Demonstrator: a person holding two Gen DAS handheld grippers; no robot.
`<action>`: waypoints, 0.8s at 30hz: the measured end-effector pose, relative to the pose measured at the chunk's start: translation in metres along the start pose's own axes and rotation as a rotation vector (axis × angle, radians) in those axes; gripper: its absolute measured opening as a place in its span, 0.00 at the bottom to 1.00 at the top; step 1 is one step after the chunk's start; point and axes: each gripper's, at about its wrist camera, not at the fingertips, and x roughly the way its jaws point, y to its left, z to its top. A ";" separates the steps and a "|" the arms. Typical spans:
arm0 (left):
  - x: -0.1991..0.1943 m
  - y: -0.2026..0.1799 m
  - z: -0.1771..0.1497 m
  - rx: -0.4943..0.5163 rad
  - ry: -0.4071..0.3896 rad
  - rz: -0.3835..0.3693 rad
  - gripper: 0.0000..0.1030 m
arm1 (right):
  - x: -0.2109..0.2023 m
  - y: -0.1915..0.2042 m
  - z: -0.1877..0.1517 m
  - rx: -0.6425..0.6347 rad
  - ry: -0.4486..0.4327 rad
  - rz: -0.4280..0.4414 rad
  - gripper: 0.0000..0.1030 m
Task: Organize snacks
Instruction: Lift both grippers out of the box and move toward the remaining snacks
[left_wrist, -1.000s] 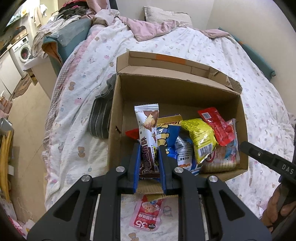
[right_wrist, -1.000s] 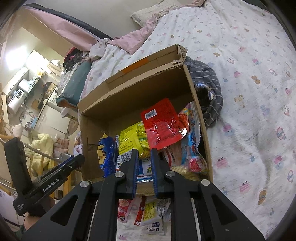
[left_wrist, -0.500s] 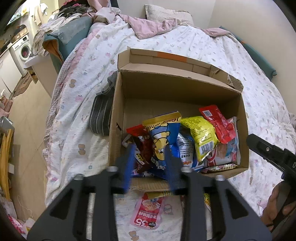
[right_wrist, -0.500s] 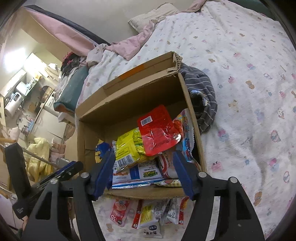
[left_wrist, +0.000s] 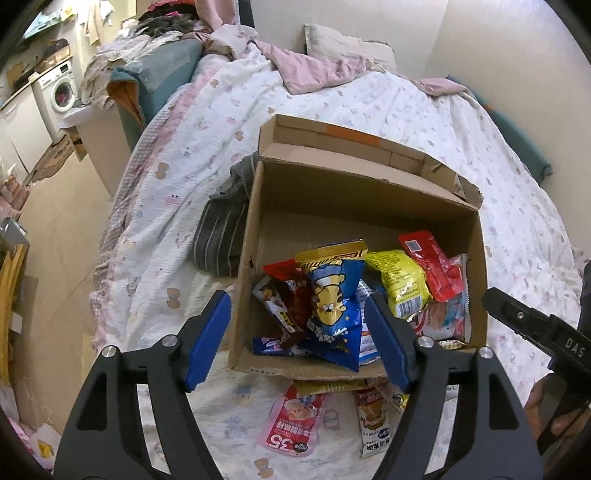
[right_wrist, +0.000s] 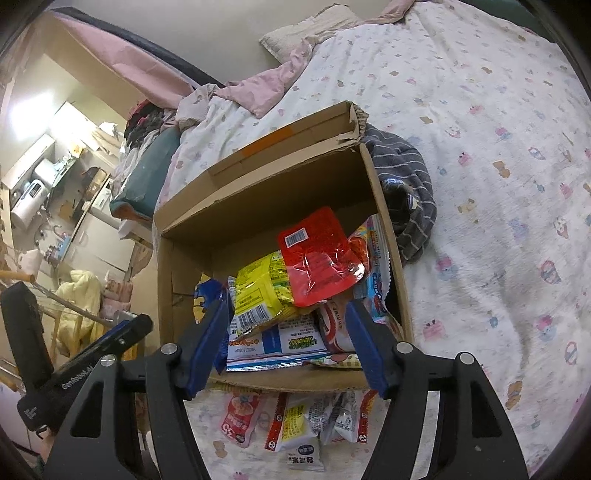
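An open cardboard box (left_wrist: 362, 206) lies on the bed with several snack packets in it. My left gripper (left_wrist: 298, 310) hangs over the box's front left, its jaws opening and pressing on nothing. Below the gap lie a brown chocolate wafer packet (left_wrist: 280, 306) and a blue cartoon packet (left_wrist: 332, 295). My right gripper (right_wrist: 288, 310) stands open over the front of the box (right_wrist: 258, 206), above a blue-and-white packet (right_wrist: 288, 339). A yellow packet (right_wrist: 262, 288) and a red packet (right_wrist: 317, 258) lie on top of the pile. Loose packets (right_wrist: 314, 421) lie on the sheet in front of the box.
A grey striped cloth (left_wrist: 221, 229) lies against the box's far-left side. A pink packet (left_wrist: 291, 424) rests on the sheet near me. The bed's edge drops to the floor at the left, with a washing machine (left_wrist: 61, 92) beyond. A hand (left_wrist: 554, 417) holds the other gripper.
Both grippers went from shut to open. The left one let go of the chocolate wafer packet, which dropped into the box. The right one released a packet at the box's front.
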 end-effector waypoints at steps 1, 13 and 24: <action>-0.003 0.000 -0.002 0.000 -0.004 0.002 0.70 | -0.001 0.000 0.000 -0.002 -0.001 0.004 0.67; -0.029 0.001 -0.018 0.040 -0.042 0.012 0.70 | -0.022 0.004 -0.017 -0.070 -0.005 -0.012 0.73; -0.042 0.011 -0.044 0.018 -0.022 0.016 0.70 | -0.045 -0.007 -0.042 -0.081 0.007 -0.045 0.73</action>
